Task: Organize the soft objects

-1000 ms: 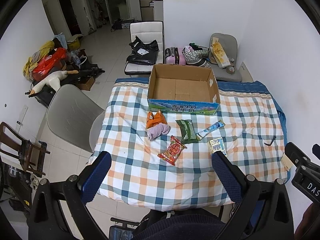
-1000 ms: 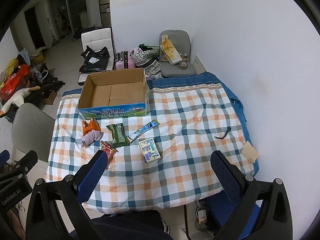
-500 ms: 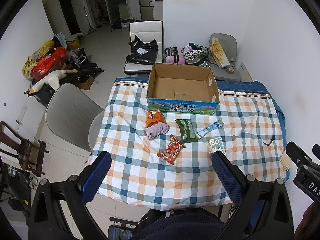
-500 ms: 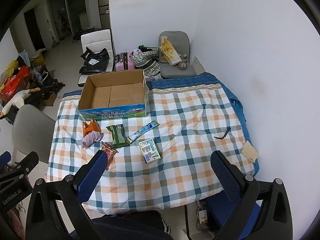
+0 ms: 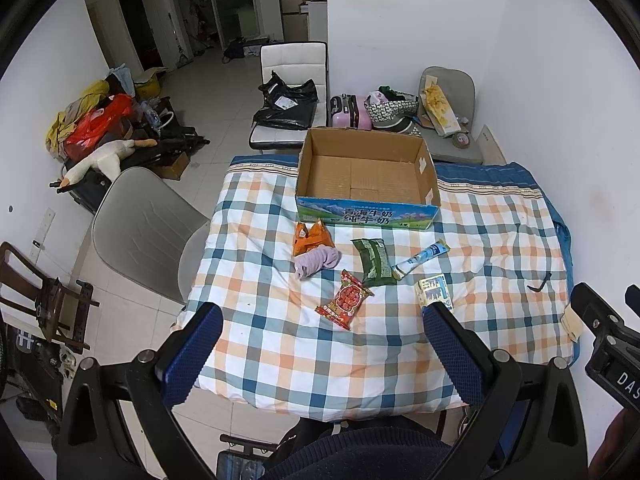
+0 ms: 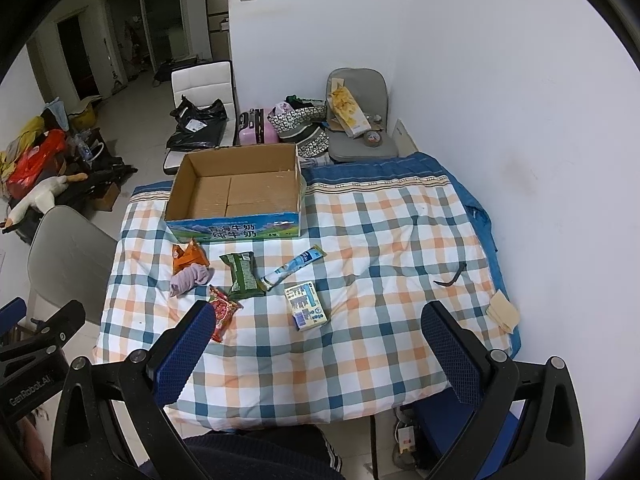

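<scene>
**Six items waited loose on the checked table**

Both of your tools hung high over the near edge. Your left hand-held gripper (image 5: 322,354) had its blue pads spread wide apart with nothing between them, and your right hand-held gripper (image 6: 316,354) was just the same, wide and empty.

Out on the table (image 5: 500,240), the cardboard box (image 5: 366,178) sat at the far side, open-topped and bare inside. Just in front of it you had the orange packet (image 5: 310,236), with the lilac sock (image 5: 316,262) lying against its near edge. Beside those to the right lay the green packet (image 5: 374,260), and a blue-and-white tube (image 5: 420,258) angled off its near corner. The red packet (image 5: 346,300) sat closest to you, touching the green one's near end. A small printed carton (image 6: 306,306) lay flat to the right of the group, apart from the rest. Further right, a dark curved strip (image 6: 450,276) rested alone on the cloth, and a pale folded pad (image 6: 502,312) sat at the table's right edge.
</scene>
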### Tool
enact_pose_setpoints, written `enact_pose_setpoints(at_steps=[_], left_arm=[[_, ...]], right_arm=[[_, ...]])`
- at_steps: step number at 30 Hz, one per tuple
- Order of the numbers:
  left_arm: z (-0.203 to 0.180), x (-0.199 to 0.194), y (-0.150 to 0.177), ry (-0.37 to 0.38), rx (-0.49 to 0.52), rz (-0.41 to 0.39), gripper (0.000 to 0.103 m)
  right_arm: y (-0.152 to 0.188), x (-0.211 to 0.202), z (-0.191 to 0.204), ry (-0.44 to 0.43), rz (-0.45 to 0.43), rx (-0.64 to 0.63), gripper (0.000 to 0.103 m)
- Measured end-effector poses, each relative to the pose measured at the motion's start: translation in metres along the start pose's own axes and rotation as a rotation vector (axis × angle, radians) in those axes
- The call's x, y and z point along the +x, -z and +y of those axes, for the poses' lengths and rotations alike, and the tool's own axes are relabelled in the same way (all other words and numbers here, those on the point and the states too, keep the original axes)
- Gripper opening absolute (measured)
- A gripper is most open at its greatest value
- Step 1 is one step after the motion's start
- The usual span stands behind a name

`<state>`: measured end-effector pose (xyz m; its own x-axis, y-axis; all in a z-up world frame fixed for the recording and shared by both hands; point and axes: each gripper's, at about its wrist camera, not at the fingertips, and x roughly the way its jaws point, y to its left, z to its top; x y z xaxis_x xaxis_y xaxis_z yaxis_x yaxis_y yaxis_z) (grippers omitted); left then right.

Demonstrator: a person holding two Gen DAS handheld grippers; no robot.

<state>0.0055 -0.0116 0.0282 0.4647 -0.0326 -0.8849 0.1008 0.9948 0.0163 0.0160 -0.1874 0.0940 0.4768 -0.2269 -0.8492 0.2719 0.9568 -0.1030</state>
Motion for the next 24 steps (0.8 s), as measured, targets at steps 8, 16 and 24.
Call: enact_pose_setpoints(at_steps=[8, 16, 24], left_arm=[[0.004, 0.000, -0.001, 0.001, 0.000, -0.002, 0.103], [0.006, 0.000, -0.003, 0.003, 0.001, -0.003, 0.103], [0.007, 0.000, -0.001, 0.003, -0.003, -0.004, 0.103]], right_arm=[[0.000, -0.002, 0.010, -0.008, -0.008, -0.013, 0.103], [0.001, -0.002, 0.010, -0.007, -0.008, -0.012, 0.103], [0.001, -0.002, 0.011, -0.010, -0.010, -0.012, 0.103]])
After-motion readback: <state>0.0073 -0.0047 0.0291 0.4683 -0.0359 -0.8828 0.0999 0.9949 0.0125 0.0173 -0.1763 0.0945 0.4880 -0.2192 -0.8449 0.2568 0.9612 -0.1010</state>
